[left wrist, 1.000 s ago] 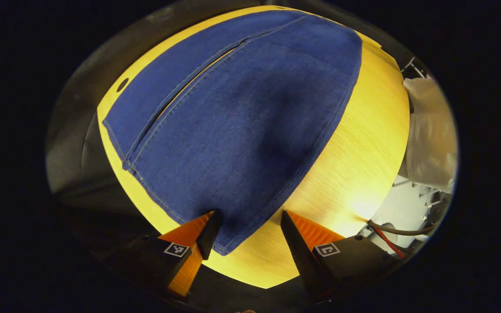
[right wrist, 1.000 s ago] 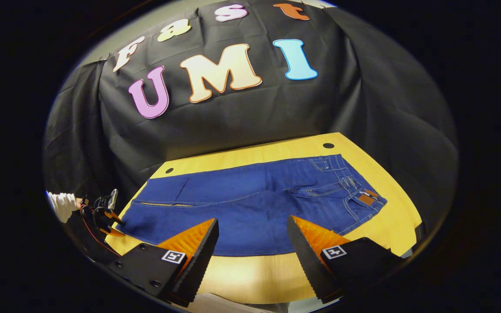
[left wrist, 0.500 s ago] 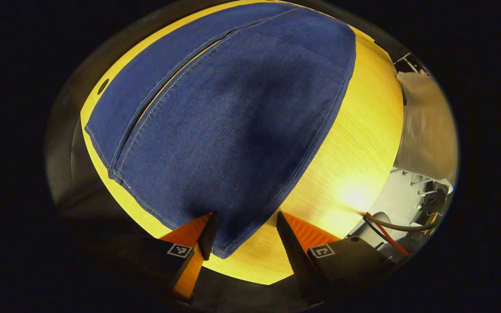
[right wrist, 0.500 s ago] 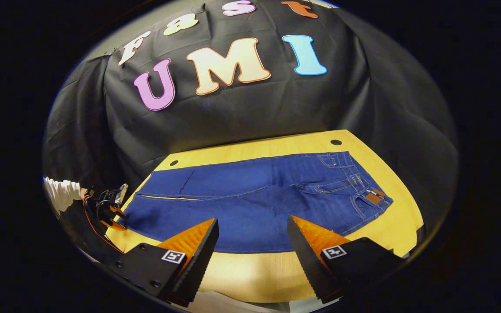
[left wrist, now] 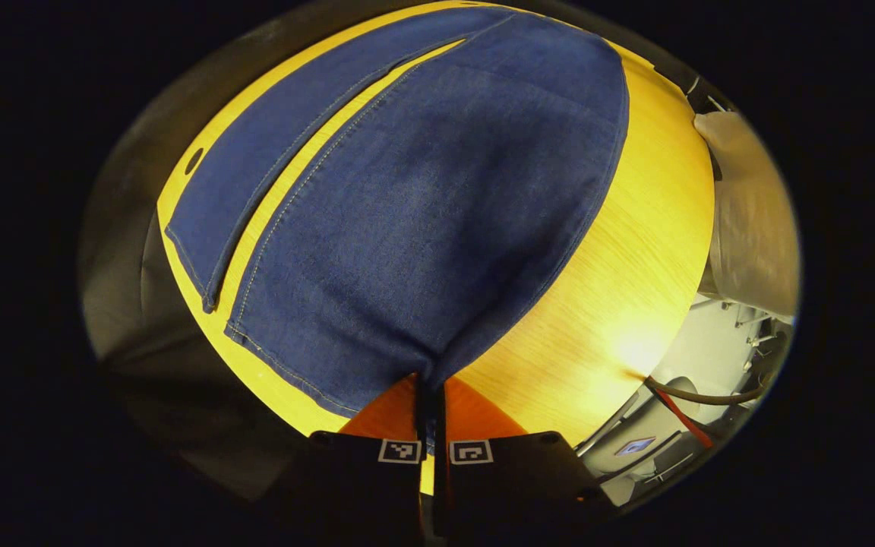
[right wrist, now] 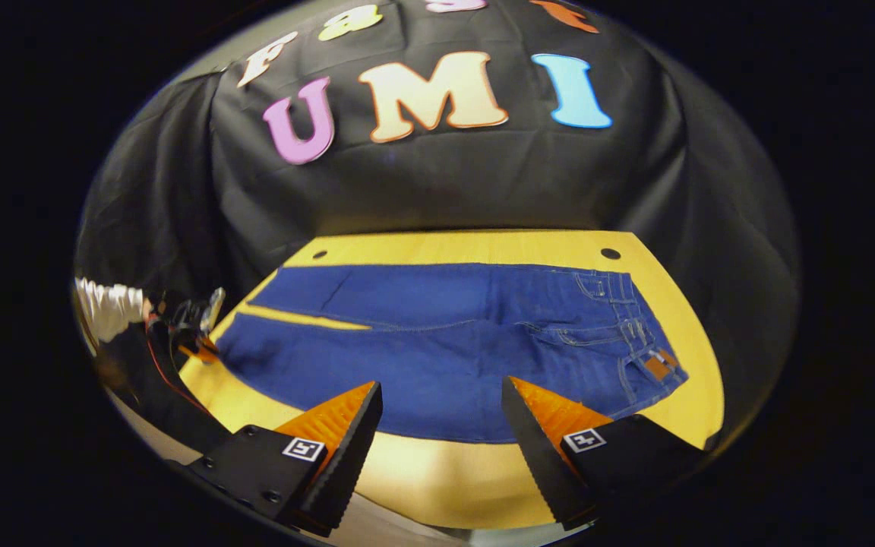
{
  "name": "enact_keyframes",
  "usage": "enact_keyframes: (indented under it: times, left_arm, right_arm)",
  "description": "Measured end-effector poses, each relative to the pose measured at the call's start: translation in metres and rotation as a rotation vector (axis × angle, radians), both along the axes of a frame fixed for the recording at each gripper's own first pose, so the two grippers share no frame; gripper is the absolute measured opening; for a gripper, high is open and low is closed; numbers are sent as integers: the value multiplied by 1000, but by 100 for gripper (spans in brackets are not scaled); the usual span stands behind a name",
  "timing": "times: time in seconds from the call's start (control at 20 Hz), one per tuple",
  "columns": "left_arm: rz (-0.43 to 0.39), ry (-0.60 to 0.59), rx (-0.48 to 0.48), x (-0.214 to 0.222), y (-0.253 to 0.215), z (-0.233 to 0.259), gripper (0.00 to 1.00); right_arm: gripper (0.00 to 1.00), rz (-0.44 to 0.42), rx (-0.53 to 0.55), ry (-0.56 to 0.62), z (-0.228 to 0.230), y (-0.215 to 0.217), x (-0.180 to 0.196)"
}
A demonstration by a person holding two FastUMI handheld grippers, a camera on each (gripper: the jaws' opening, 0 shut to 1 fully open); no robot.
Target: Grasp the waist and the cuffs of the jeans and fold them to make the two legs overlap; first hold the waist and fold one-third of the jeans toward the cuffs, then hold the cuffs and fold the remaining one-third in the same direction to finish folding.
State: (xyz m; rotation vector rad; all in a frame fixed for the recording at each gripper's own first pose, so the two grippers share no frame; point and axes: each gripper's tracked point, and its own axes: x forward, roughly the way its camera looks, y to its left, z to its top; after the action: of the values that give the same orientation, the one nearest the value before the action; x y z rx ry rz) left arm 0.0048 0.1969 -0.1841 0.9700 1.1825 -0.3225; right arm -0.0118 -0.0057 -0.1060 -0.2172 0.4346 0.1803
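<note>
Dim booth, warm glare on table (left wrist: 627, 342), fisheye-bent edges, slight blur

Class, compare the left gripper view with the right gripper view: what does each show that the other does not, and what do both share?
Left gripper view alone: the left tongs shut on a cuff corner of the jeans.

Right gripper view alone: the open right tongs, the waist with its brown patch, and the booth's black cloth wall.

Both: the jeans spread on the yellow table, legs slightly apart.
</note>
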Motion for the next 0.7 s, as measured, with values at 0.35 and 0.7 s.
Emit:
enact_keyframes:
  times: [0.35, 0.7]
  left_arm:
    - [28, 23, 35, 0, 1, 0, 0]
    - [40, 24, 48, 1, 1, 1, 0]
  right_arm:
    - [98, 158, -337, 203, -34, -66, 18]
    - [99, 245, -605, 427, -76, -143, 34]
